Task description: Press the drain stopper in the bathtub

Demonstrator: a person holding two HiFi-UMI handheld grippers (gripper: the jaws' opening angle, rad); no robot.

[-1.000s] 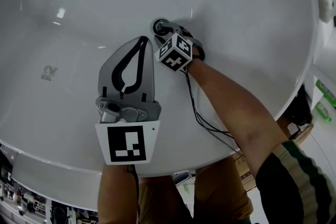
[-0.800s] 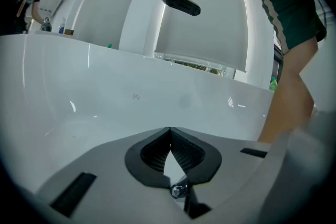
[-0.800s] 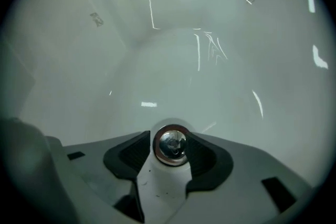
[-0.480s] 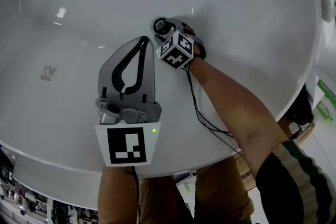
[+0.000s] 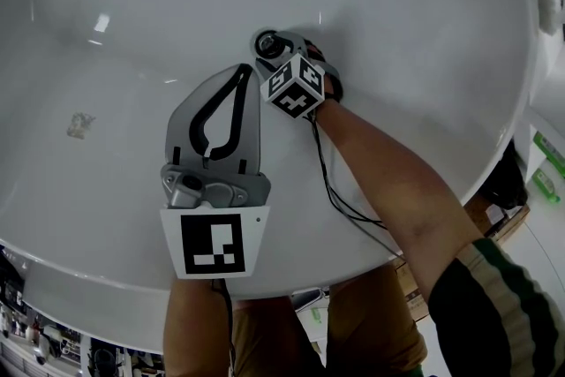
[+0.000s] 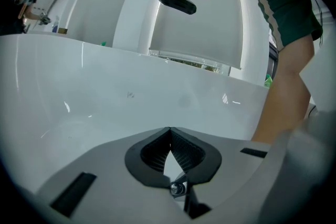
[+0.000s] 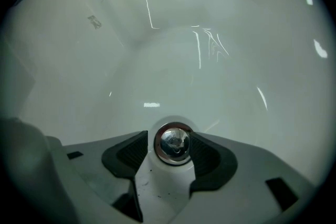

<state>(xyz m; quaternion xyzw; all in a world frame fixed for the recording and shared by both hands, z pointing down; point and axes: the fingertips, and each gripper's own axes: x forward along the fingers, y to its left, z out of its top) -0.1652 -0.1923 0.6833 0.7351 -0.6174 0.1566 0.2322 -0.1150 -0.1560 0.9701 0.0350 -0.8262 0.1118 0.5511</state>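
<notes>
The round chrome drain stopper (image 7: 175, 143) sits in the floor of the white bathtub (image 7: 210, 60). My right gripper (image 7: 171, 148) points steeply down over it, one dark pad on each side. Its jaws have just been opening and stand open, with the stopper between the fingertips. From the head view the stopper (image 5: 267, 41) peeks out just beyond the right gripper (image 5: 275, 49) and its marker cube. My left gripper (image 5: 239, 69) hangs to the left of it, above the tub floor, shut with nothing in it. In the left gripper view its tips (image 6: 169, 131) meet.
A black cable (image 5: 340, 199) trails from the right gripper along the person's forearm (image 5: 397, 181). The tub wall (image 5: 424, 4) curves up all round, with a small mark (image 5: 81, 124) on the left slope. Shelves with goods (image 5: 547, 163) stand beyond the right rim.
The right gripper's fingers have spread a little round the stopper, which shows slightly more. Neither hand has shifted. A small green light on the left gripper lit briefly and is off.
</notes>
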